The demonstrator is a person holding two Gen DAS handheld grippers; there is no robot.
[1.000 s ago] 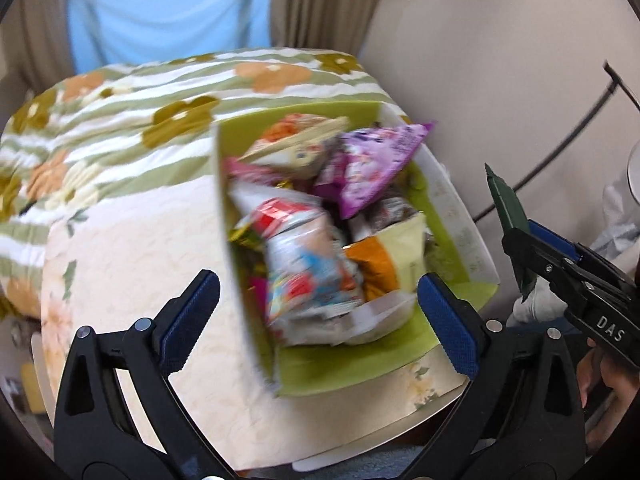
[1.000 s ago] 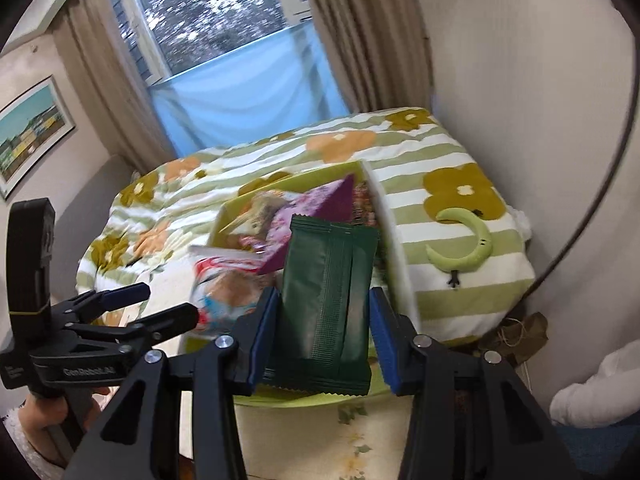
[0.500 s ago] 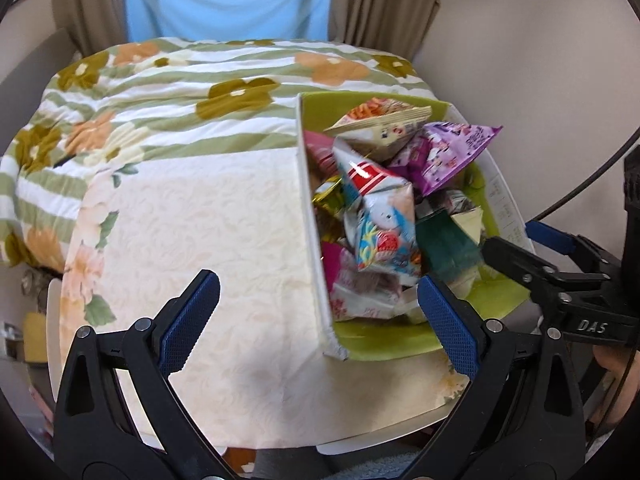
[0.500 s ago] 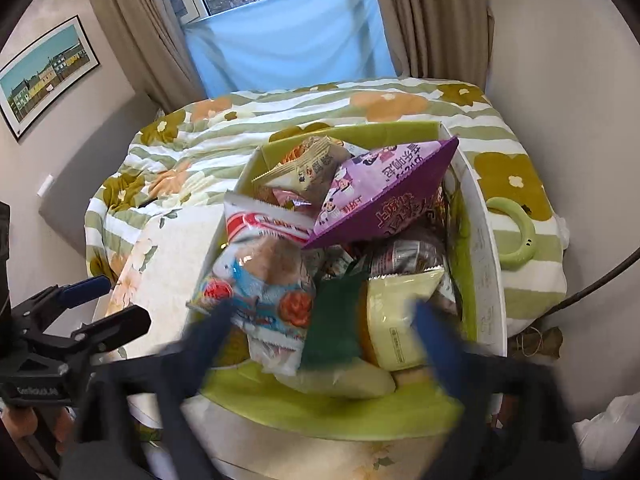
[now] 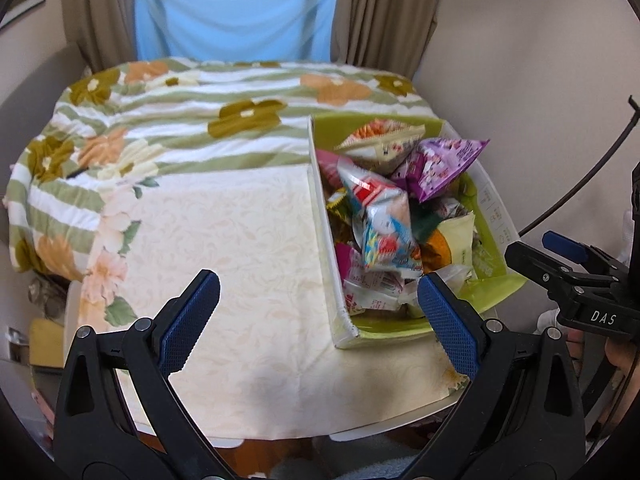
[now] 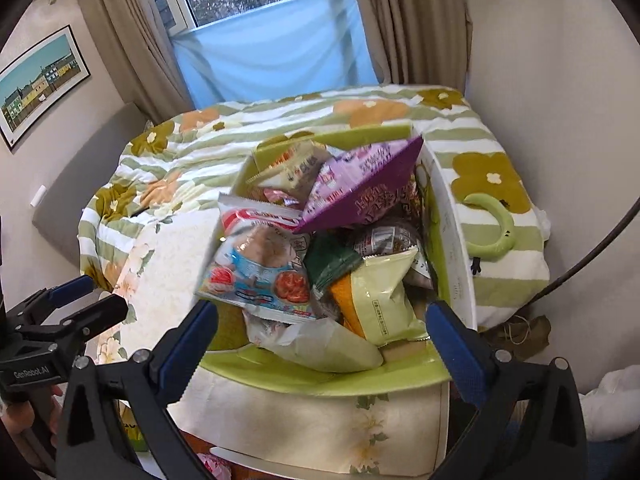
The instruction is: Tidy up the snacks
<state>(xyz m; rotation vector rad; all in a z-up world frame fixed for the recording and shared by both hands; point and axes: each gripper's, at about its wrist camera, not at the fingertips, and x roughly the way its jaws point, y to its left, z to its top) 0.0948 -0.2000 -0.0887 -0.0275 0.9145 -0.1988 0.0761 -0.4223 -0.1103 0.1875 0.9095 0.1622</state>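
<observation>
A green box (image 5: 496,300) (image 6: 320,376) full of snack packets stands on the table's right side. On top lie a purple packet (image 6: 360,188) (image 5: 440,160), a clear bag with red and blue print (image 6: 260,268) (image 5: 384,224), a pale green packet (image 6: 384,296) and a dark green packet (image 6: 330,258) wedged in the middle. My left gripper (image 5: 316,312) is open and empty, low at the near table edge, left of the box. My right gripper (image 6: 320,340) is open and empty just before the box's near rim.
A cream tablecloth (image 5: 224,248) covers the table left of the box. Behind it lies a flowered green-striped quilt (image 5: 180,120) (image 6: 500,200) with a green crescent toy (image 6: 496,232). A wall stands at the right, a curtained window at the back.
My right gripper has opened and let the dark green packet fall into the box, then drawn back. My left gripper has swung left, away from the box.
</observation>
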